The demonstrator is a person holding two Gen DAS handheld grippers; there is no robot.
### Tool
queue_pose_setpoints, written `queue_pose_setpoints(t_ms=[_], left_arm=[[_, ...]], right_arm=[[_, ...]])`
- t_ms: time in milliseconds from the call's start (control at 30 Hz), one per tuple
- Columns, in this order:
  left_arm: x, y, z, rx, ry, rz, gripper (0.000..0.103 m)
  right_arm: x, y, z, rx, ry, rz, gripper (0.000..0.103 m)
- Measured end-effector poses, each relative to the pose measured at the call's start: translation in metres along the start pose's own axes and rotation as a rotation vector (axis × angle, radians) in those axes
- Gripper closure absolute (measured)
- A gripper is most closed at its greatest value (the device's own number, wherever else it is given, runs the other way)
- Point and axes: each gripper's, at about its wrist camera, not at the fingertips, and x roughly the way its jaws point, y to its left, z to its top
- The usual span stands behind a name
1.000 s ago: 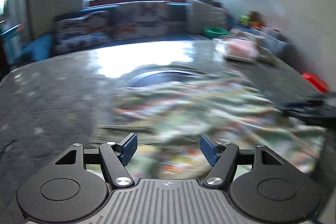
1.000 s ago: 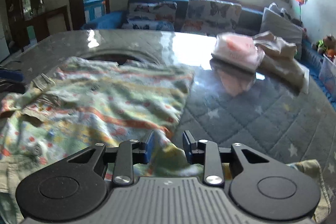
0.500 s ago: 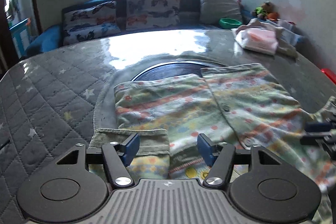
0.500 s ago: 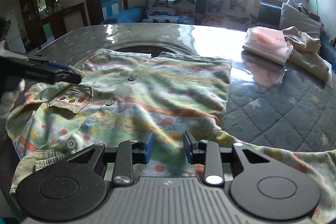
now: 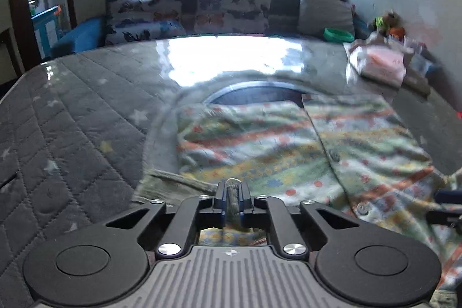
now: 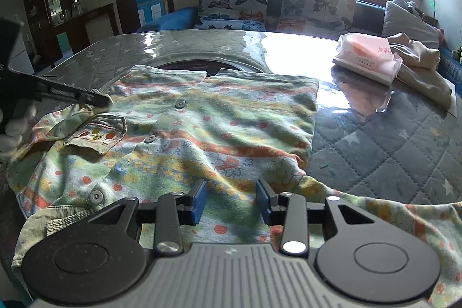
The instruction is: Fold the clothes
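A child's button shirt (image 6: 219, 129) in green, orange and yellow stripes lies spread on the quilted grey table (image 6: 389, 146). My left gripper (image 5: 232, 199) is shut on a fold of the shirt's green ribbed cuff (image 5: 173, 186) at the shirt's near left corner. The right wrist view shows this left gripper (image 6: 72, 95) at the far left, held by a gloved hand (image 6: 11, 129). My right gripper (image 6: 231, 201) hovers over the shirt's near edge. Its jaws are opening; the cloth lies flat between the blue pads (image 6: 199, 201) and is not pinched.
A pink tissue pack (image 6: 366, 59) and a beige cloth (image 6: 418, 62) lie at the table's far right. A round dark opening (image 5: 260, 93) in the table shows just beyond the shirt. A sofa with butterfly cushions (image 6: 317, 7) stands behind, with a green bowl (image 5: 337, 34) on it.
My left gripper came in low over the sleeve and its jaws closed on the green cuff. The right gripper's jaws spread slightly over the cloth, and the blur has cleared.
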Motion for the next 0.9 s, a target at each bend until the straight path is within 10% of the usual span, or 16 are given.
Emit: queue_pose_setpoints(t_ms=[500, 900], left_arm=[[-0.159, 0.104, -0.032, -0.225, -0.262, 0.271, 0.097], [-0.157, 0.144, -0.102, -0.208, -0.092, 0.543, 0.098]], right_arm=[[0.000, 0.003, 0.001, -0.025, 0.010, -0.013, 0.062], [0.003, 0.006, 0.002, -0.052, 0.023, -0.021, 0.056]])
